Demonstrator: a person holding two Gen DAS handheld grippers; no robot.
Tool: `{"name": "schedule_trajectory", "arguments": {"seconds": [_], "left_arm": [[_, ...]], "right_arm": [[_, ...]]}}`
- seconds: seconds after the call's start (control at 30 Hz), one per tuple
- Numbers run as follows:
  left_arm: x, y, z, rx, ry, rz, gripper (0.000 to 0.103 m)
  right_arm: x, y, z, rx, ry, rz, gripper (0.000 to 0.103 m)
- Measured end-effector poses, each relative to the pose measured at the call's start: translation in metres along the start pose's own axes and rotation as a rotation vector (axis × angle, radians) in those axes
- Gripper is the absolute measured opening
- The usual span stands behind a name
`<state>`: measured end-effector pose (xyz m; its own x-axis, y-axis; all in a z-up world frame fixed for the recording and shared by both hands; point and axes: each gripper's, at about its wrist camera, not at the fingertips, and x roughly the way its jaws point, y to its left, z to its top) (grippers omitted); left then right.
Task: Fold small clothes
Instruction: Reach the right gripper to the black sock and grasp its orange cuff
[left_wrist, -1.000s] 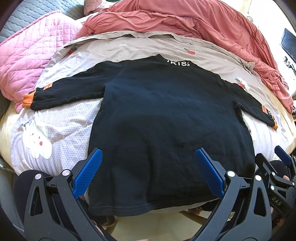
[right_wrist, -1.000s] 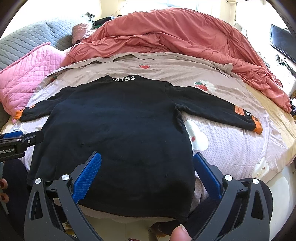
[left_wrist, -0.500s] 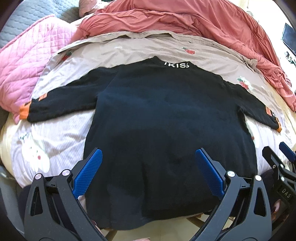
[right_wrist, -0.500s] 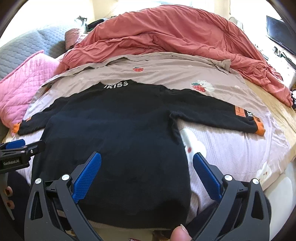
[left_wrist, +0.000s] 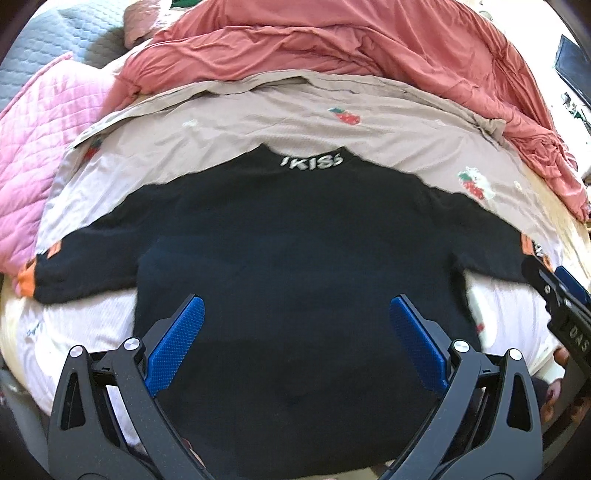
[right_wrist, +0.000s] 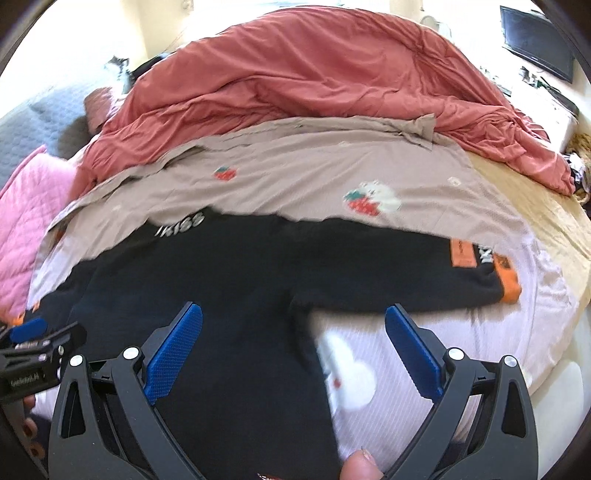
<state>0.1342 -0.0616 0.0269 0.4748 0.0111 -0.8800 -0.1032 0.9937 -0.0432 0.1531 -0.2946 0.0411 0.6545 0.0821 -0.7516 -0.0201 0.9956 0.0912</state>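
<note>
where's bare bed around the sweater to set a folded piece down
Free patches: the taupe sheet between the black sweater collar and the red duvet; the pale sheet below its right sleeve. Crowded: the pink quilt borders the left cuff.

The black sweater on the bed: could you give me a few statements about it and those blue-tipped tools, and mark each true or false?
1. The black sweater lies spread flat with both sleeves out. True.
2. The left gripper is clamped on the hem. False: its fingers stand wide apart, holding nothing.
3. White lettering shows at the collar. True.
4. The sleeve cuffs are green. False: they are orange.
5. The right gripper is open. True.
</note>
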Motion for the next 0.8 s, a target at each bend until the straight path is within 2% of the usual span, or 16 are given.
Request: {"name": "schedule_trajectory", "arguments": {"seconds": [0.17,0.23,0.33,0.4,0.47,0.53,0.63,0.73,0.8], "left_arm": [[0.019,-0.024,0.025,0.026,-0.011,-0.026,0.095],[0.031,-0.032,0.033,0.018,0.011,-0.047,0.095],[0.055,-0.044,0.04,0.02,0.052,-0.029,0.095],[0.071,-0.05,0.044,0.021,0.059,-0.037,0.095],[0.092,-0.056,0.044,0.036,0.07,-0.044,0.095],[0.11,-0.058,0.043,0.029,0.112,-0.039,0.095],[0.127,-0.065,0.042,0.037,0.111,-0.069,0.095],[0.138,-0.076,0.038,0.073,0.104,-0.054,0.095],[0.141,-0.082,0.035,0.082,0.099,-0.073,0.095]], "right_arm": [[0.018,-0.027,0.027,0.069,-0.016,0.0,0.099],[0.029,-0.043,0.033,0.094,-0.021,-0.01,0.099],[0.049,-0.067,0.035,0.086,0.01,-0.082,0.099],[0.064,-0.098,0.034,0.151,0.034,-0.1,0.099],[0.073,-0.128,0.03,0.217,0.041,-0.134,0.099],[0.082,-0.161,0.025,0.294,0.048,-0.225,0.099],[0.082,-0.197,0.011,0.4,0.032,-0.29,0.099],[0.083,-0.217,-0.002,0.446,0.033,-0.331,0.099],[0.082,-0.229,-0.008,0.476,0.04,-0.354,0.099]]}}
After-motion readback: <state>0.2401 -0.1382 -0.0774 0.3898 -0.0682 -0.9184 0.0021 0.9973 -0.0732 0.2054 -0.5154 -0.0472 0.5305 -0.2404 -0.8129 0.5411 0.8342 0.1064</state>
